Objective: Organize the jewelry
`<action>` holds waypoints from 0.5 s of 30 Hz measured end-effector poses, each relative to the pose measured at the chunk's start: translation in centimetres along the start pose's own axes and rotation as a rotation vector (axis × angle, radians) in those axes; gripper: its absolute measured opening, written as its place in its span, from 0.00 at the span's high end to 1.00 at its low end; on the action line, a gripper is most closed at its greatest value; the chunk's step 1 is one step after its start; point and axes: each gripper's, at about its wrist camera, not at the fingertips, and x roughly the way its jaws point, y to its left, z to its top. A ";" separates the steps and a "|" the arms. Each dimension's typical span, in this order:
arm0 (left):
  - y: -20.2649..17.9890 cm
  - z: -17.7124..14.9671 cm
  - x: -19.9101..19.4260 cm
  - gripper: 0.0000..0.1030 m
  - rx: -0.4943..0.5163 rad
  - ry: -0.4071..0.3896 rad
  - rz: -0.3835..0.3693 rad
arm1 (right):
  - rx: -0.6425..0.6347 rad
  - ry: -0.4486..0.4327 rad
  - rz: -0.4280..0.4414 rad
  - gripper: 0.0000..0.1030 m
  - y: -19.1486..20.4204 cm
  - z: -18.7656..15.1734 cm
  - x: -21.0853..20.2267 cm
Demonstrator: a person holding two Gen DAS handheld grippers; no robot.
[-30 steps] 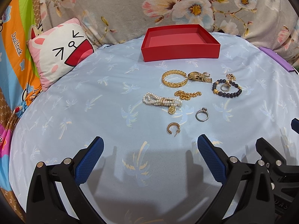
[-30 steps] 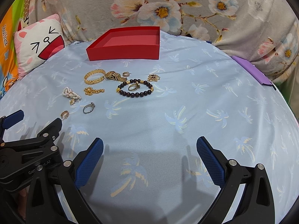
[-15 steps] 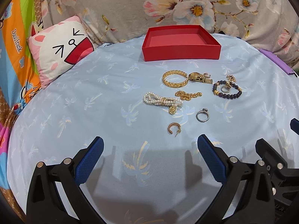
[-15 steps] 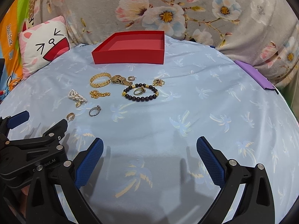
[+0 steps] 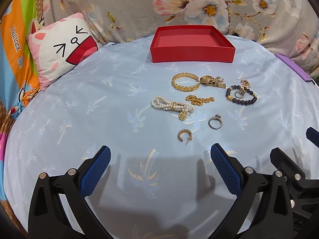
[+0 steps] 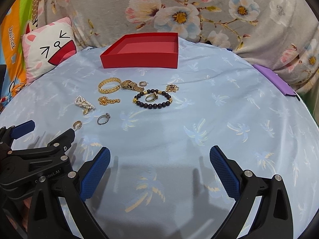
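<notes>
On blue palm-print sheet, jewelry loose before empty red box (image 5: 192, 44) — nothing sorted yet. Left gripper (image 5: 159, 160) and right gripper (image 6: 159, 159) both spread wide, empty. Likely next: nearest gold hoop earring (image 5: 185, 135) — needs a fine pinch

The left gripper (image 5: 159, 169) hangs with fingers (image 5: 95, 171) spread wide above the bed (image 5: 79, 103). Toward the far edge sits an empty red box (image 5: 192, 54); nearer lie a gold bangle (image 5: 185, 83), pearl bracelet (image 5: 171, 105), silver ring (image 5: 215, 121) and gold hoop earring (image 5: 185, 136).
</notes>
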 end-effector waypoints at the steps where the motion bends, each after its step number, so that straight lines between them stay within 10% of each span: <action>1: 0.0 0.0 0.0 0.05 -0.001 0.001 -0.003 | 0.001 0.000 0.002 0.05 0.0 0.0 0.0; 15: 1.2 0.1 0.0 0.05 -0.057 0.001 -0.096 | 0.030 0.032 0.014 0.05 -0.4 0.1 0.6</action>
